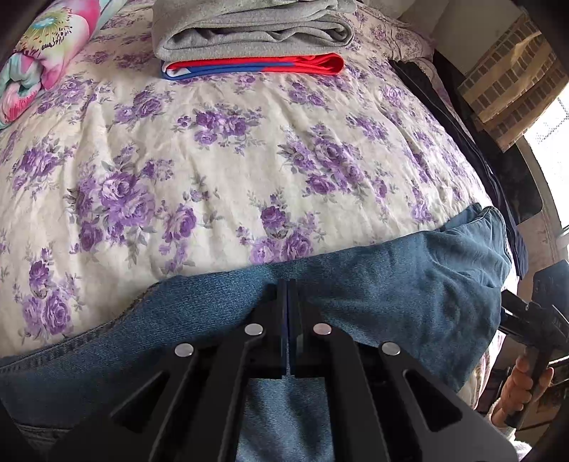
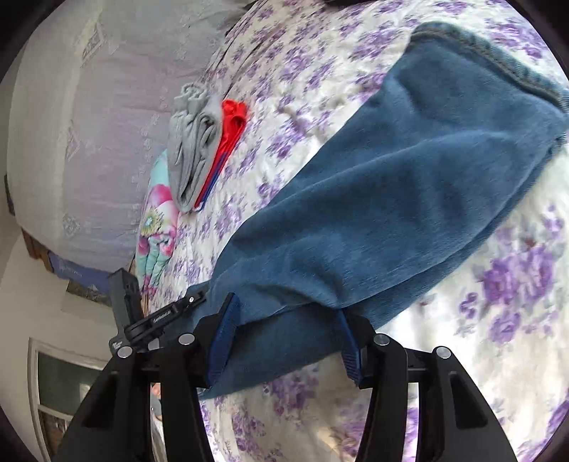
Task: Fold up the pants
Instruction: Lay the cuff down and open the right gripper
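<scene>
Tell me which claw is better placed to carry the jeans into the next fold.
Left, probably. The left claw is shut on the jeans, while the right claw is open around the cloth, gripping nothing.

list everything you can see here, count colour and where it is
jeans: one pair, blue denim, lying across the near edge of the bed
bedspread: one, cream with purple flowers, covering the bed
grey garment: one, folded, top of the stack at the far side of the bed
red and blue garment: one, folded, under the grey one
floral quilt: one, pink and teal, rolled at the far left of the bed
left gripper: black, fingers closed together on the denim
right gripper: black, blue-padded fingers apart, either side of a denim fold
hand: one, on the right gripper's handle
</scene>
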A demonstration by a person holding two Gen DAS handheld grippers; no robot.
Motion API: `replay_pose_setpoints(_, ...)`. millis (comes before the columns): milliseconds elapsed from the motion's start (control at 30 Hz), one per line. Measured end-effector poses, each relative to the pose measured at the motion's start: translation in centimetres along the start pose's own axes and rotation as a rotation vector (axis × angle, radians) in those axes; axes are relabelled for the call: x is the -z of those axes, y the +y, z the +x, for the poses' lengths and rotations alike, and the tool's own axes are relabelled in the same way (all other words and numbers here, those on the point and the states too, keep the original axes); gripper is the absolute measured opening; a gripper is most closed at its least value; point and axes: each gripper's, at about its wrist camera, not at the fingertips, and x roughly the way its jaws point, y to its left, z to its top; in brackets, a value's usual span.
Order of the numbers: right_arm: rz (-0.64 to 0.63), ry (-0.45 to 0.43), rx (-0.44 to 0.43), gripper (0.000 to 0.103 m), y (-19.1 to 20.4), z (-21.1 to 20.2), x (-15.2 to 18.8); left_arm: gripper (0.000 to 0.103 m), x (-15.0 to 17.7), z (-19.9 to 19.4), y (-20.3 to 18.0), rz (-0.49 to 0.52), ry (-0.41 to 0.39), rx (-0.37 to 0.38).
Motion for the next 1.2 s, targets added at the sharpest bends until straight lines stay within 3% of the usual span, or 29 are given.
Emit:
replay_pose_setpoints(100, 0.047, -0.194, 0.152, 0.05, -2.6, -4.0, -2.3, 0.002, 0.0, 0.0, -0.1, 0.007, 0.0, -0.009)
replay_pose_setpoints(167, 0.063, -0.258, 0.193, 0.036, -4.2, -5.4, -4.0, 0.002, 0.0, 0.0, -0.2, 0.014, -0.001, -0.017)
replay_pose_setpoints(200, 0.06, -0.246, 0.169, 0.011, -4.6, -5.5, -4.7, 0.002, 0.1, -0.1, -0.2, 0.016, -0.003, -0.021)
replay_pose_setpoints(400, -0.076, -0.256, 0.187, 0.007, -2.8, -6.4, -7.4, 0.002, 0.2, -0.2, -0.4, 0.025, -0.013, -0.019)
replay_pose_setpoints(533, 0.021, -0.129, 0.258, 0.006, -7.1, -4.2, -7.3, 0.002, 0.4, -0.4, -0.5, 0.035, -0.018, -0.008)
replay_pose_setpoints(600, -0.005, -0.15, 0.239, 0.004, -7.8, -3.7, -6.9, 0.002, 0.5, -0.4, -0.6, 0.044, -0.019, -0.008)
replay_pose_setpoints(867, -0.173, -0.108, 0.381, 0.013, -4.4, -3.9, -6.7, 0.001, 1.5, -3.4, -1.5, -0.009, -0.062, 0.04)
replay_pose_setpoints(900, -0.191, -0.111, 0.405, 0.02, -3.9, -4.4, -6.5, 0.001, 2.0, -4.2, -2.5, 0.006, -0.084, 0.04)
replay_pose_setpoints(933, -0.213, -0.132, 0.451, 0.036, -3.3, -5.1, -6.1, 0.001, 2.7, -5.0, -3.7, 0.026, -0.098, 0.04)
replay_pose_setpoints(1000, -0.294, -0.238, 0.605, 0.06, -1.7, -7.0, -5.0, 0.001, 4.0, -5.6, -6.3, 0.061, -0.1, 0.028)
replay_pose_setpoints(1067, -0.364, -0.321, 0.732, 0.064, -0.6, -8.4, -4.0, 0.004, 5.5, -4.7, -8.6, 0.094, -0.076, 0.032)
replay_pose_setpoints(1100, -0.367, -0.352, 0.752, 0.064, -0.2, -9.0, -3.5, 0.004, 6.5, -3.4, -9.6, 0.105, -0.03, 0.025)
replay_pose_setpoints(1167, -0.39, -0.352, 0.637, 0.064, 0.7, -9.8, -2.4, 0.004, 8.7, -0.7, -10.4, 0.097, 0.053, -0.013)
replay_pose_setpoints(1200, -0.416, -0.305, 0.547, 0.055, 1.6, -9.5, -1.8, 0.004, 9.8, -0.7, -10.7, 0.102, 0.007, -0.038)
